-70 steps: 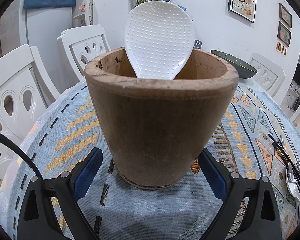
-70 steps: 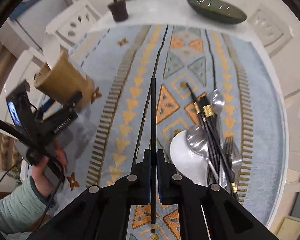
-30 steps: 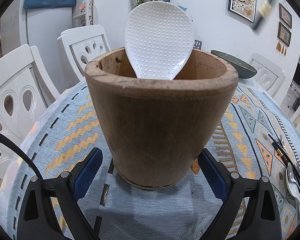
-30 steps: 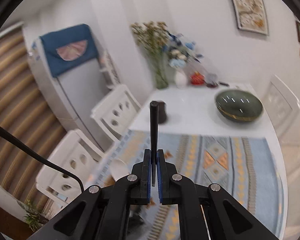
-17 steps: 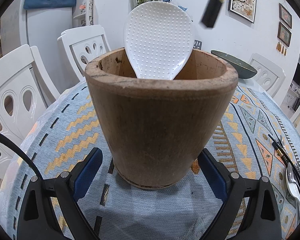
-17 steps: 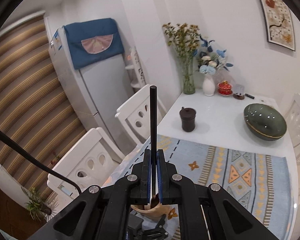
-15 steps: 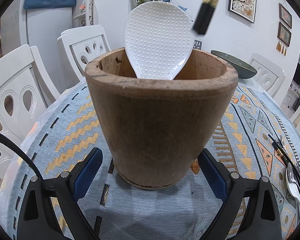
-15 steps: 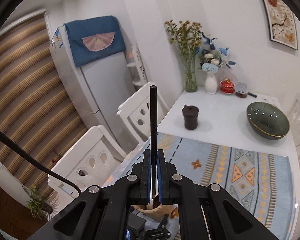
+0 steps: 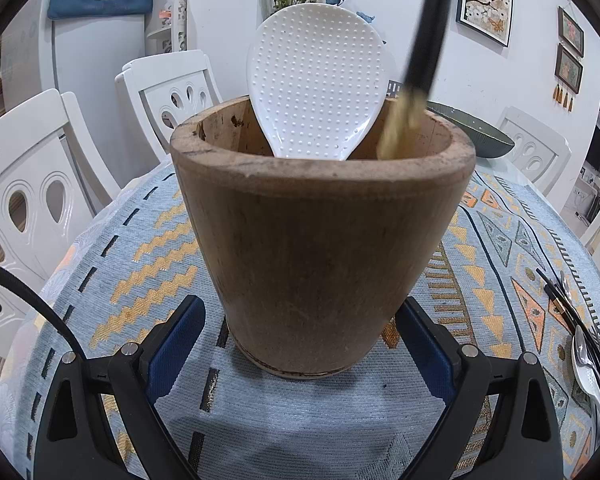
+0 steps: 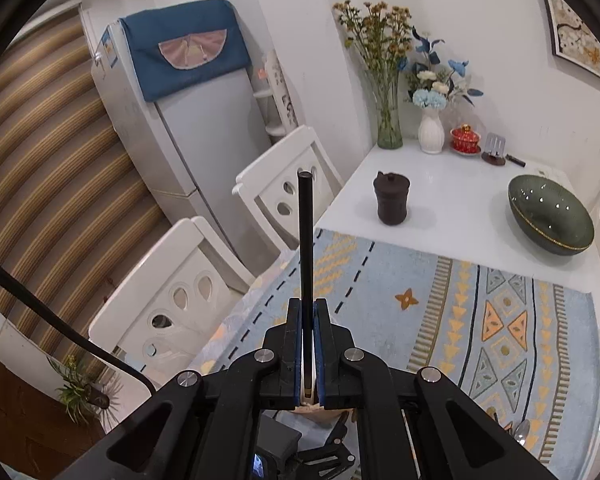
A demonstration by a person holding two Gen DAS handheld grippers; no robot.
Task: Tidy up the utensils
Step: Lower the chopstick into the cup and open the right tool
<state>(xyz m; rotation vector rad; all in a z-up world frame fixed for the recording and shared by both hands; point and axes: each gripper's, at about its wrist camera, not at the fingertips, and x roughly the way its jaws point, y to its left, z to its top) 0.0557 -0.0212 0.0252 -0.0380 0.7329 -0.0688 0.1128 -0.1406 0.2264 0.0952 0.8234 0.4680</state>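
Observation:
A brown wooden utensil holder (image 9: 320, 240) stands on the patterned tablecloth, with a white dimpled rice paddle (image 9: 318, 92) upright in it. My left gripper (image 9: 300, 344) is open, its blue pads on either side of the holder's base. My right gripper (image 10: 307, 320) is shut on a black chopstick (image 10: 305, 236) that points up and away. In the left wrist view that chopstick (image 9: 424, 40) comes down from above, its gold end inside the holder's right rim. More chopsticks and spoons (image 9: 580, 344) lie at the table's right.
White chairs (image 9: 32, 200) stand along the table's left edge. A dark green bowl (image 10: 550, 216), a brown lidded cup (image 10: 392, 200) and flower vases (image 10: 390, 128) sit on the far white tabletop. A fridge (image 10: 188, 120) stands behind.
The chopstick in my right gripper has come down from above, and its gold end now dips inside the holder's rim. The left gripper and holder have not moved.

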